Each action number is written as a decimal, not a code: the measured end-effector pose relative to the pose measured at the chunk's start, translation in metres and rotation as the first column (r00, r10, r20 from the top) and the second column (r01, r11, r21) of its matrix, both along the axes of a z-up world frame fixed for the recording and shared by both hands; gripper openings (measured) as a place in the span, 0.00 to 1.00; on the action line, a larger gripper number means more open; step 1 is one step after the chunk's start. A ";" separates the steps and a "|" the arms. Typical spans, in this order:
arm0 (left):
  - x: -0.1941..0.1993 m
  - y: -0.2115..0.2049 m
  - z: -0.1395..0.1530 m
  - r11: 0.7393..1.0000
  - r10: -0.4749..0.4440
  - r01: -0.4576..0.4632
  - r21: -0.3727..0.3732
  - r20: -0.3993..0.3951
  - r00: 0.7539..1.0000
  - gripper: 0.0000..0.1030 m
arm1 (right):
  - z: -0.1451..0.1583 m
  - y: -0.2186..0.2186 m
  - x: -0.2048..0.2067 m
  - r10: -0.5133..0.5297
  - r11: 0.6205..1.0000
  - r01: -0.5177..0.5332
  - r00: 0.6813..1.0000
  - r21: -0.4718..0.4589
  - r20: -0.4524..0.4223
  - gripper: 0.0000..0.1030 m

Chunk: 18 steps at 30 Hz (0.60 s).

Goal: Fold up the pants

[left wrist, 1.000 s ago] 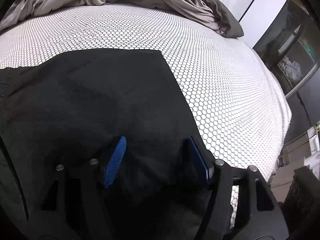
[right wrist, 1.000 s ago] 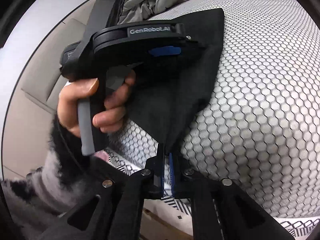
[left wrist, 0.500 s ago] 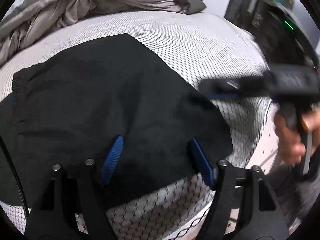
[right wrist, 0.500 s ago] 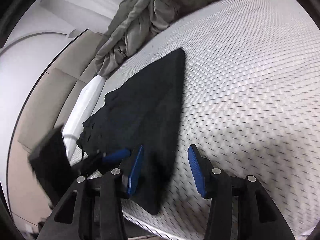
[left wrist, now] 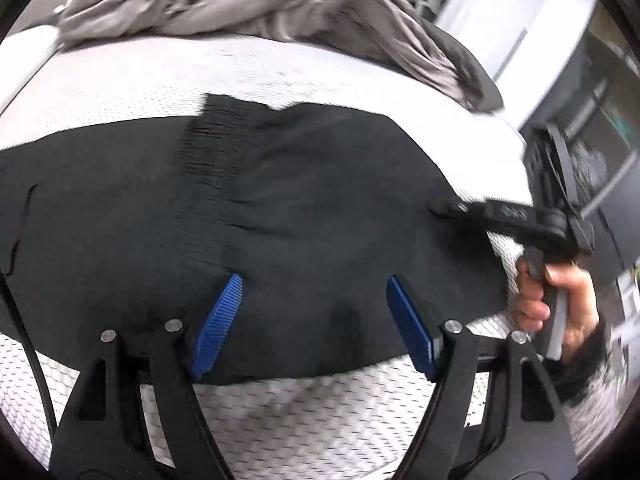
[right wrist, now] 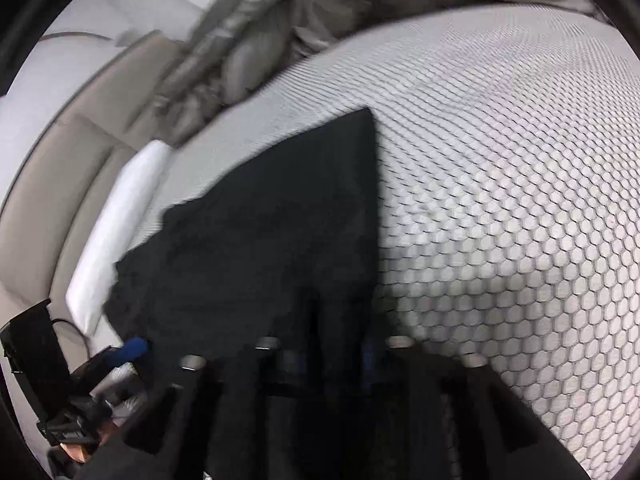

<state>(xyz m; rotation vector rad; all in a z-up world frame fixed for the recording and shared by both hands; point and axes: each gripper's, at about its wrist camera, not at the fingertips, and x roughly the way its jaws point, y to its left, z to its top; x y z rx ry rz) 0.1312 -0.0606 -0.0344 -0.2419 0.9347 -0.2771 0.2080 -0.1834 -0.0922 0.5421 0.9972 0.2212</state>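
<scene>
Left wrist view: white mesh mattress (left wrist: 320,420), grey blanket (left wrist: 260,4) heaped behind, black pants (left wrist: 320,208) flat for folding; left gripper (left wrist: 314,280) gaping above the near hem, empty. Right wrist view alone: right gripper (right wrist: 330,356) just closing, cloth between, bite too blurred to call

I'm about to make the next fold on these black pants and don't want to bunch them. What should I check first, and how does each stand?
1. Pants lying on the mattress: ok.
2. Left gripper open, nothing pinched: ok.
3. Right gripper, jaws just closing with cloth between the fingers; firm hold: cannot tell, blurred.
4. Grey bedding apart from the pants: ok.
5. Waistband flat: not ok, gathered.
</scene>
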 end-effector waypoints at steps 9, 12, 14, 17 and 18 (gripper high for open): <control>-0.003 -0.021 0.006 0.989 -0.111 0.093 0.117 0.161 0.981 0.71 | 0.063 0.029 -0.080 0.043 0.963 0.026 0.967 -0.268 0.249 0.34; -0.002 -0.047 -0.012 0.963 -0.195 0.174 0.207 0.089 0.977 0.62 | 0.050 0.067 -0.081 0.145 0.957 -0.078 0.962 -0.279 0.230 0.34; -0.001 -0.050 -0.024 0.946 -0.211 0.183 0.268 0.077 0.974 0.55 | 0.023 0.097 -0.071 0.227 0.920 -0.163 0.962 -0.356 0.148 0.34; -0.006 -0.041 -0.029 0.927 -0.261 0.222 0.301 0.094 0.961 0.49 | 0.006 0.110 -0.074 0.317 0.848 -0.224 0.941 -0.481 0.120 0.35; -0.008 -0.035 -0.029 0.923 -0.262 0.221 0.316 0.094 0.960 0.50 | 0.008 0.109 -0.074 0.319 0.832 -0.224 0.942 -0.507 0.106 0.35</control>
